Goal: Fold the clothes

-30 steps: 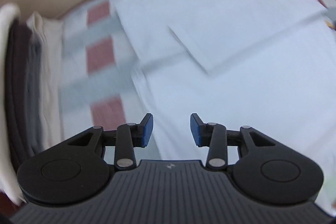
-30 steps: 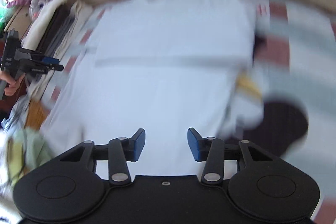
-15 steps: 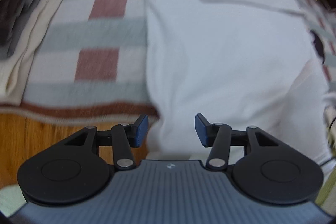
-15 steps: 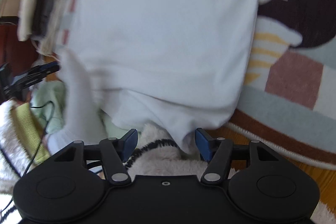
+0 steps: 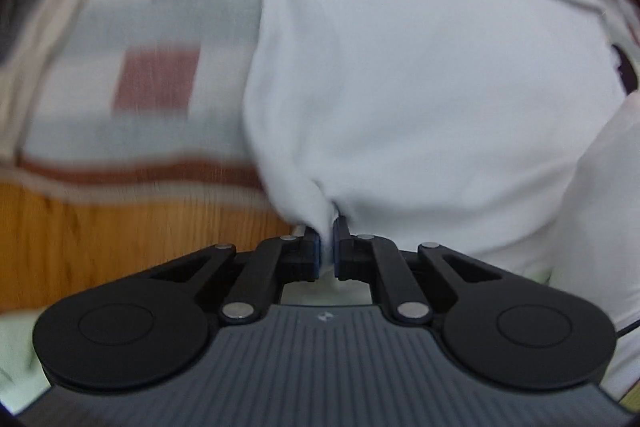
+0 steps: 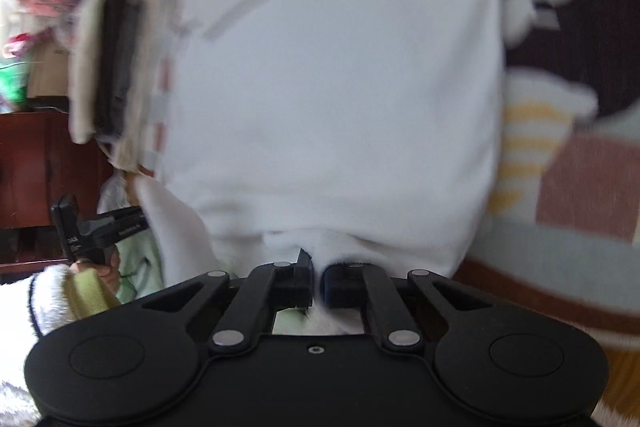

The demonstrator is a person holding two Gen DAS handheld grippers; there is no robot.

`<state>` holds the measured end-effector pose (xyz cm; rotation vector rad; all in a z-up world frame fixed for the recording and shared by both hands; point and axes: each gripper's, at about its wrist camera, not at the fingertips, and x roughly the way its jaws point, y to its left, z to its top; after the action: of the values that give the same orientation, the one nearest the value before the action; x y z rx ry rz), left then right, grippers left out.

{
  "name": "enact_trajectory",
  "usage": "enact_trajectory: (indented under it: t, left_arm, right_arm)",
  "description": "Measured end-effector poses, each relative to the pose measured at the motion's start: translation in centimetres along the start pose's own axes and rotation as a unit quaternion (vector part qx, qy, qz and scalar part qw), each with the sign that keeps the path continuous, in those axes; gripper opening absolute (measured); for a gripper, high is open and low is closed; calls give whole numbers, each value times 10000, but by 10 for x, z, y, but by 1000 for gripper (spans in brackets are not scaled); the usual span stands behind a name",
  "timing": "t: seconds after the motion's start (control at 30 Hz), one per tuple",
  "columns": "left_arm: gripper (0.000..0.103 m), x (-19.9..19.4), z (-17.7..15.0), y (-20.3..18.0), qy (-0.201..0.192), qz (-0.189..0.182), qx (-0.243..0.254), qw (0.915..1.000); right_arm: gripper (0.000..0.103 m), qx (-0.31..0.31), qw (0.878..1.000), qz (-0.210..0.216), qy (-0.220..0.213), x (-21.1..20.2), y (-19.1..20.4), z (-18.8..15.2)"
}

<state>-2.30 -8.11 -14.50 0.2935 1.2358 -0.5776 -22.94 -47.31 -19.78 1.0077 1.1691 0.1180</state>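
Note:
A white garment (image 5: 420, 67) lies spread on a patterned rug, its near hem toward me. My left gripper (image 5: 328, 247) is shut on the garment's near left corner, where the cloth bunches between the blue pads. In the right wrist view the same white garment (image 6: 328, 87) fills the middle. My right gripper (image 6: 317, 275) is shut on its near hem. The left gripper (image 6: 100, 227) also shows at the left edge of the right wrist view, held in a hand.
A striped rug (image 5: 140, 47) with red and grey blocks lies under the garment, over a wooden floor (image 5: 120, 227). A stack of folded clothes (image 6: 108, 59) sits at the left. The rug has a dark brown patch (image 6: 580, 27) at the right.
Both grippers were open half a second ago. Both have come down to the garment's near hem and shut on it. The cloth now bunches at each pair of pads.

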Motion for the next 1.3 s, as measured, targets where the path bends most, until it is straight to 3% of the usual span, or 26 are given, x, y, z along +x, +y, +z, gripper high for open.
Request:
enact_trajectory:
  t: [0.1,0.23,0.3,0.4,0.47,0.53,0.67,0.73,0.8,0.97,1.13,1.3]
  left_arm:
    - [6,-21,23,-8,-468,4,185,9987]
    - [6,-30,78,-16,-848,209,232,9959]
    - [6,-26,110,-20,-1102,427,257,9927]
    - [6,-1,149,-27,-1382,572,-2,9888]
    - [6,19,165,-30,-1435,607,-143,9877]
    - [6,36,173,-30,-1338,595,-258,9889]
    - [7,53,176,-16,-1222,508,-574,9895]
    - [7,58,175,-7,-1189,388,-822,9887]
    - [8,61,175,4,-1111,212,-1180,9866]
    - [9,63,180,20,-1112,-162,-1810,9770]
    - [9,59,183,21,-1142,-267,-1679,9788]
    - [10,48,197,21,-1395,-339,-1435,9792]
  right_arm:
    - [7,-234,9981,103,-555,-17,7,12]
    - [6,-259,9925,75,-1190,-35,13,50]
    - [6,-469,9861,-306,-1563,-37,21,73]
    - [6,-533,9668,-969,-2302,-34,22,113]
    - [6,-264,9579,-1030,-2666,-27,8,133]
    - [6,88,9574,-834,-2762,-17,-16,139]
    - [6,108,9548,-1136,-2744,-15,-53,130]
    - [6,396,9581,-738,-2741,-24,-70,127]
    - [6,541,9587,-482,-2751,-28,-74,126]
    - [7,134,9594,-673,-2735,-17,-62,134]
    - [7,98,9558,-649,-2866,-17,-75,138]
    - [7,-301,9458,-497,-3194,-23,-61,141]
